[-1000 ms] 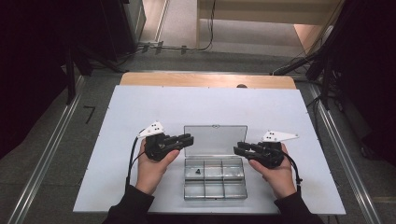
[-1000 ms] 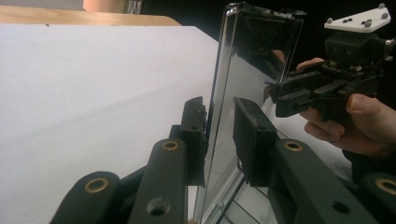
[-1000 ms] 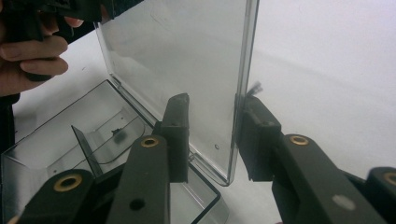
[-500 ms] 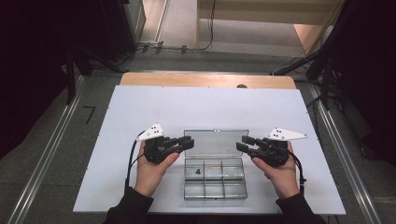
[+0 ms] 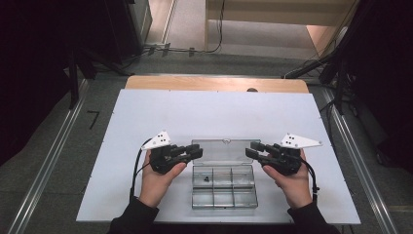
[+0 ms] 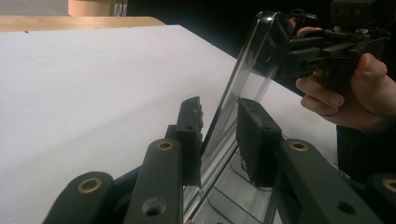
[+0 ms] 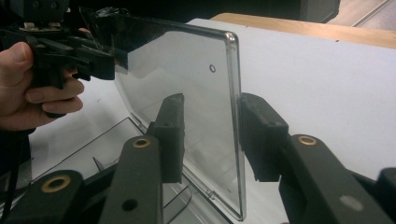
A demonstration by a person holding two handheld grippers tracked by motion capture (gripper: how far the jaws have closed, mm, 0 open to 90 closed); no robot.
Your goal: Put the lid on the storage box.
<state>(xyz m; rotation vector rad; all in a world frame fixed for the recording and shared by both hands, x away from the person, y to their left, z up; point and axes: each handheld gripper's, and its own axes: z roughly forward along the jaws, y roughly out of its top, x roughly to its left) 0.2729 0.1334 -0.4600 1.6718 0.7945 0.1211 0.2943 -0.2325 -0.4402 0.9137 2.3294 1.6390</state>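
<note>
A clear plastic compartment box (image 5: 193, 191) lies on the white table near the front edge, its lid (image 5: 223, 152) raised upright. My left gripper (image 5: 198, 152) is at the lid's left edge. In the left gripper view the lid (image 6: 247, 70) runs between the jaws and both pads appear to touch it. My right gripper (image 5: 251, 149) is at the lid's right edge. Its jaws have just been closing, with the lid edge (image 7: 233, 93) between them, near one pad and clear of the other. Small dark parts (image 5: 207, 179) lie in one compartment.
The white table top (image 5: 214, 112) stretches out behind the box, ending at a wooden strip (image 5: 214, 84) at the far edge. Dark stands and cables stand on the floor beyond. The person's hands (image 5: 156, 183) rest at either side of the box.
The right gripper has shifted slightly to the right along the lid's edge. The left gripper and the raised lid have stayed where they were.
</note>
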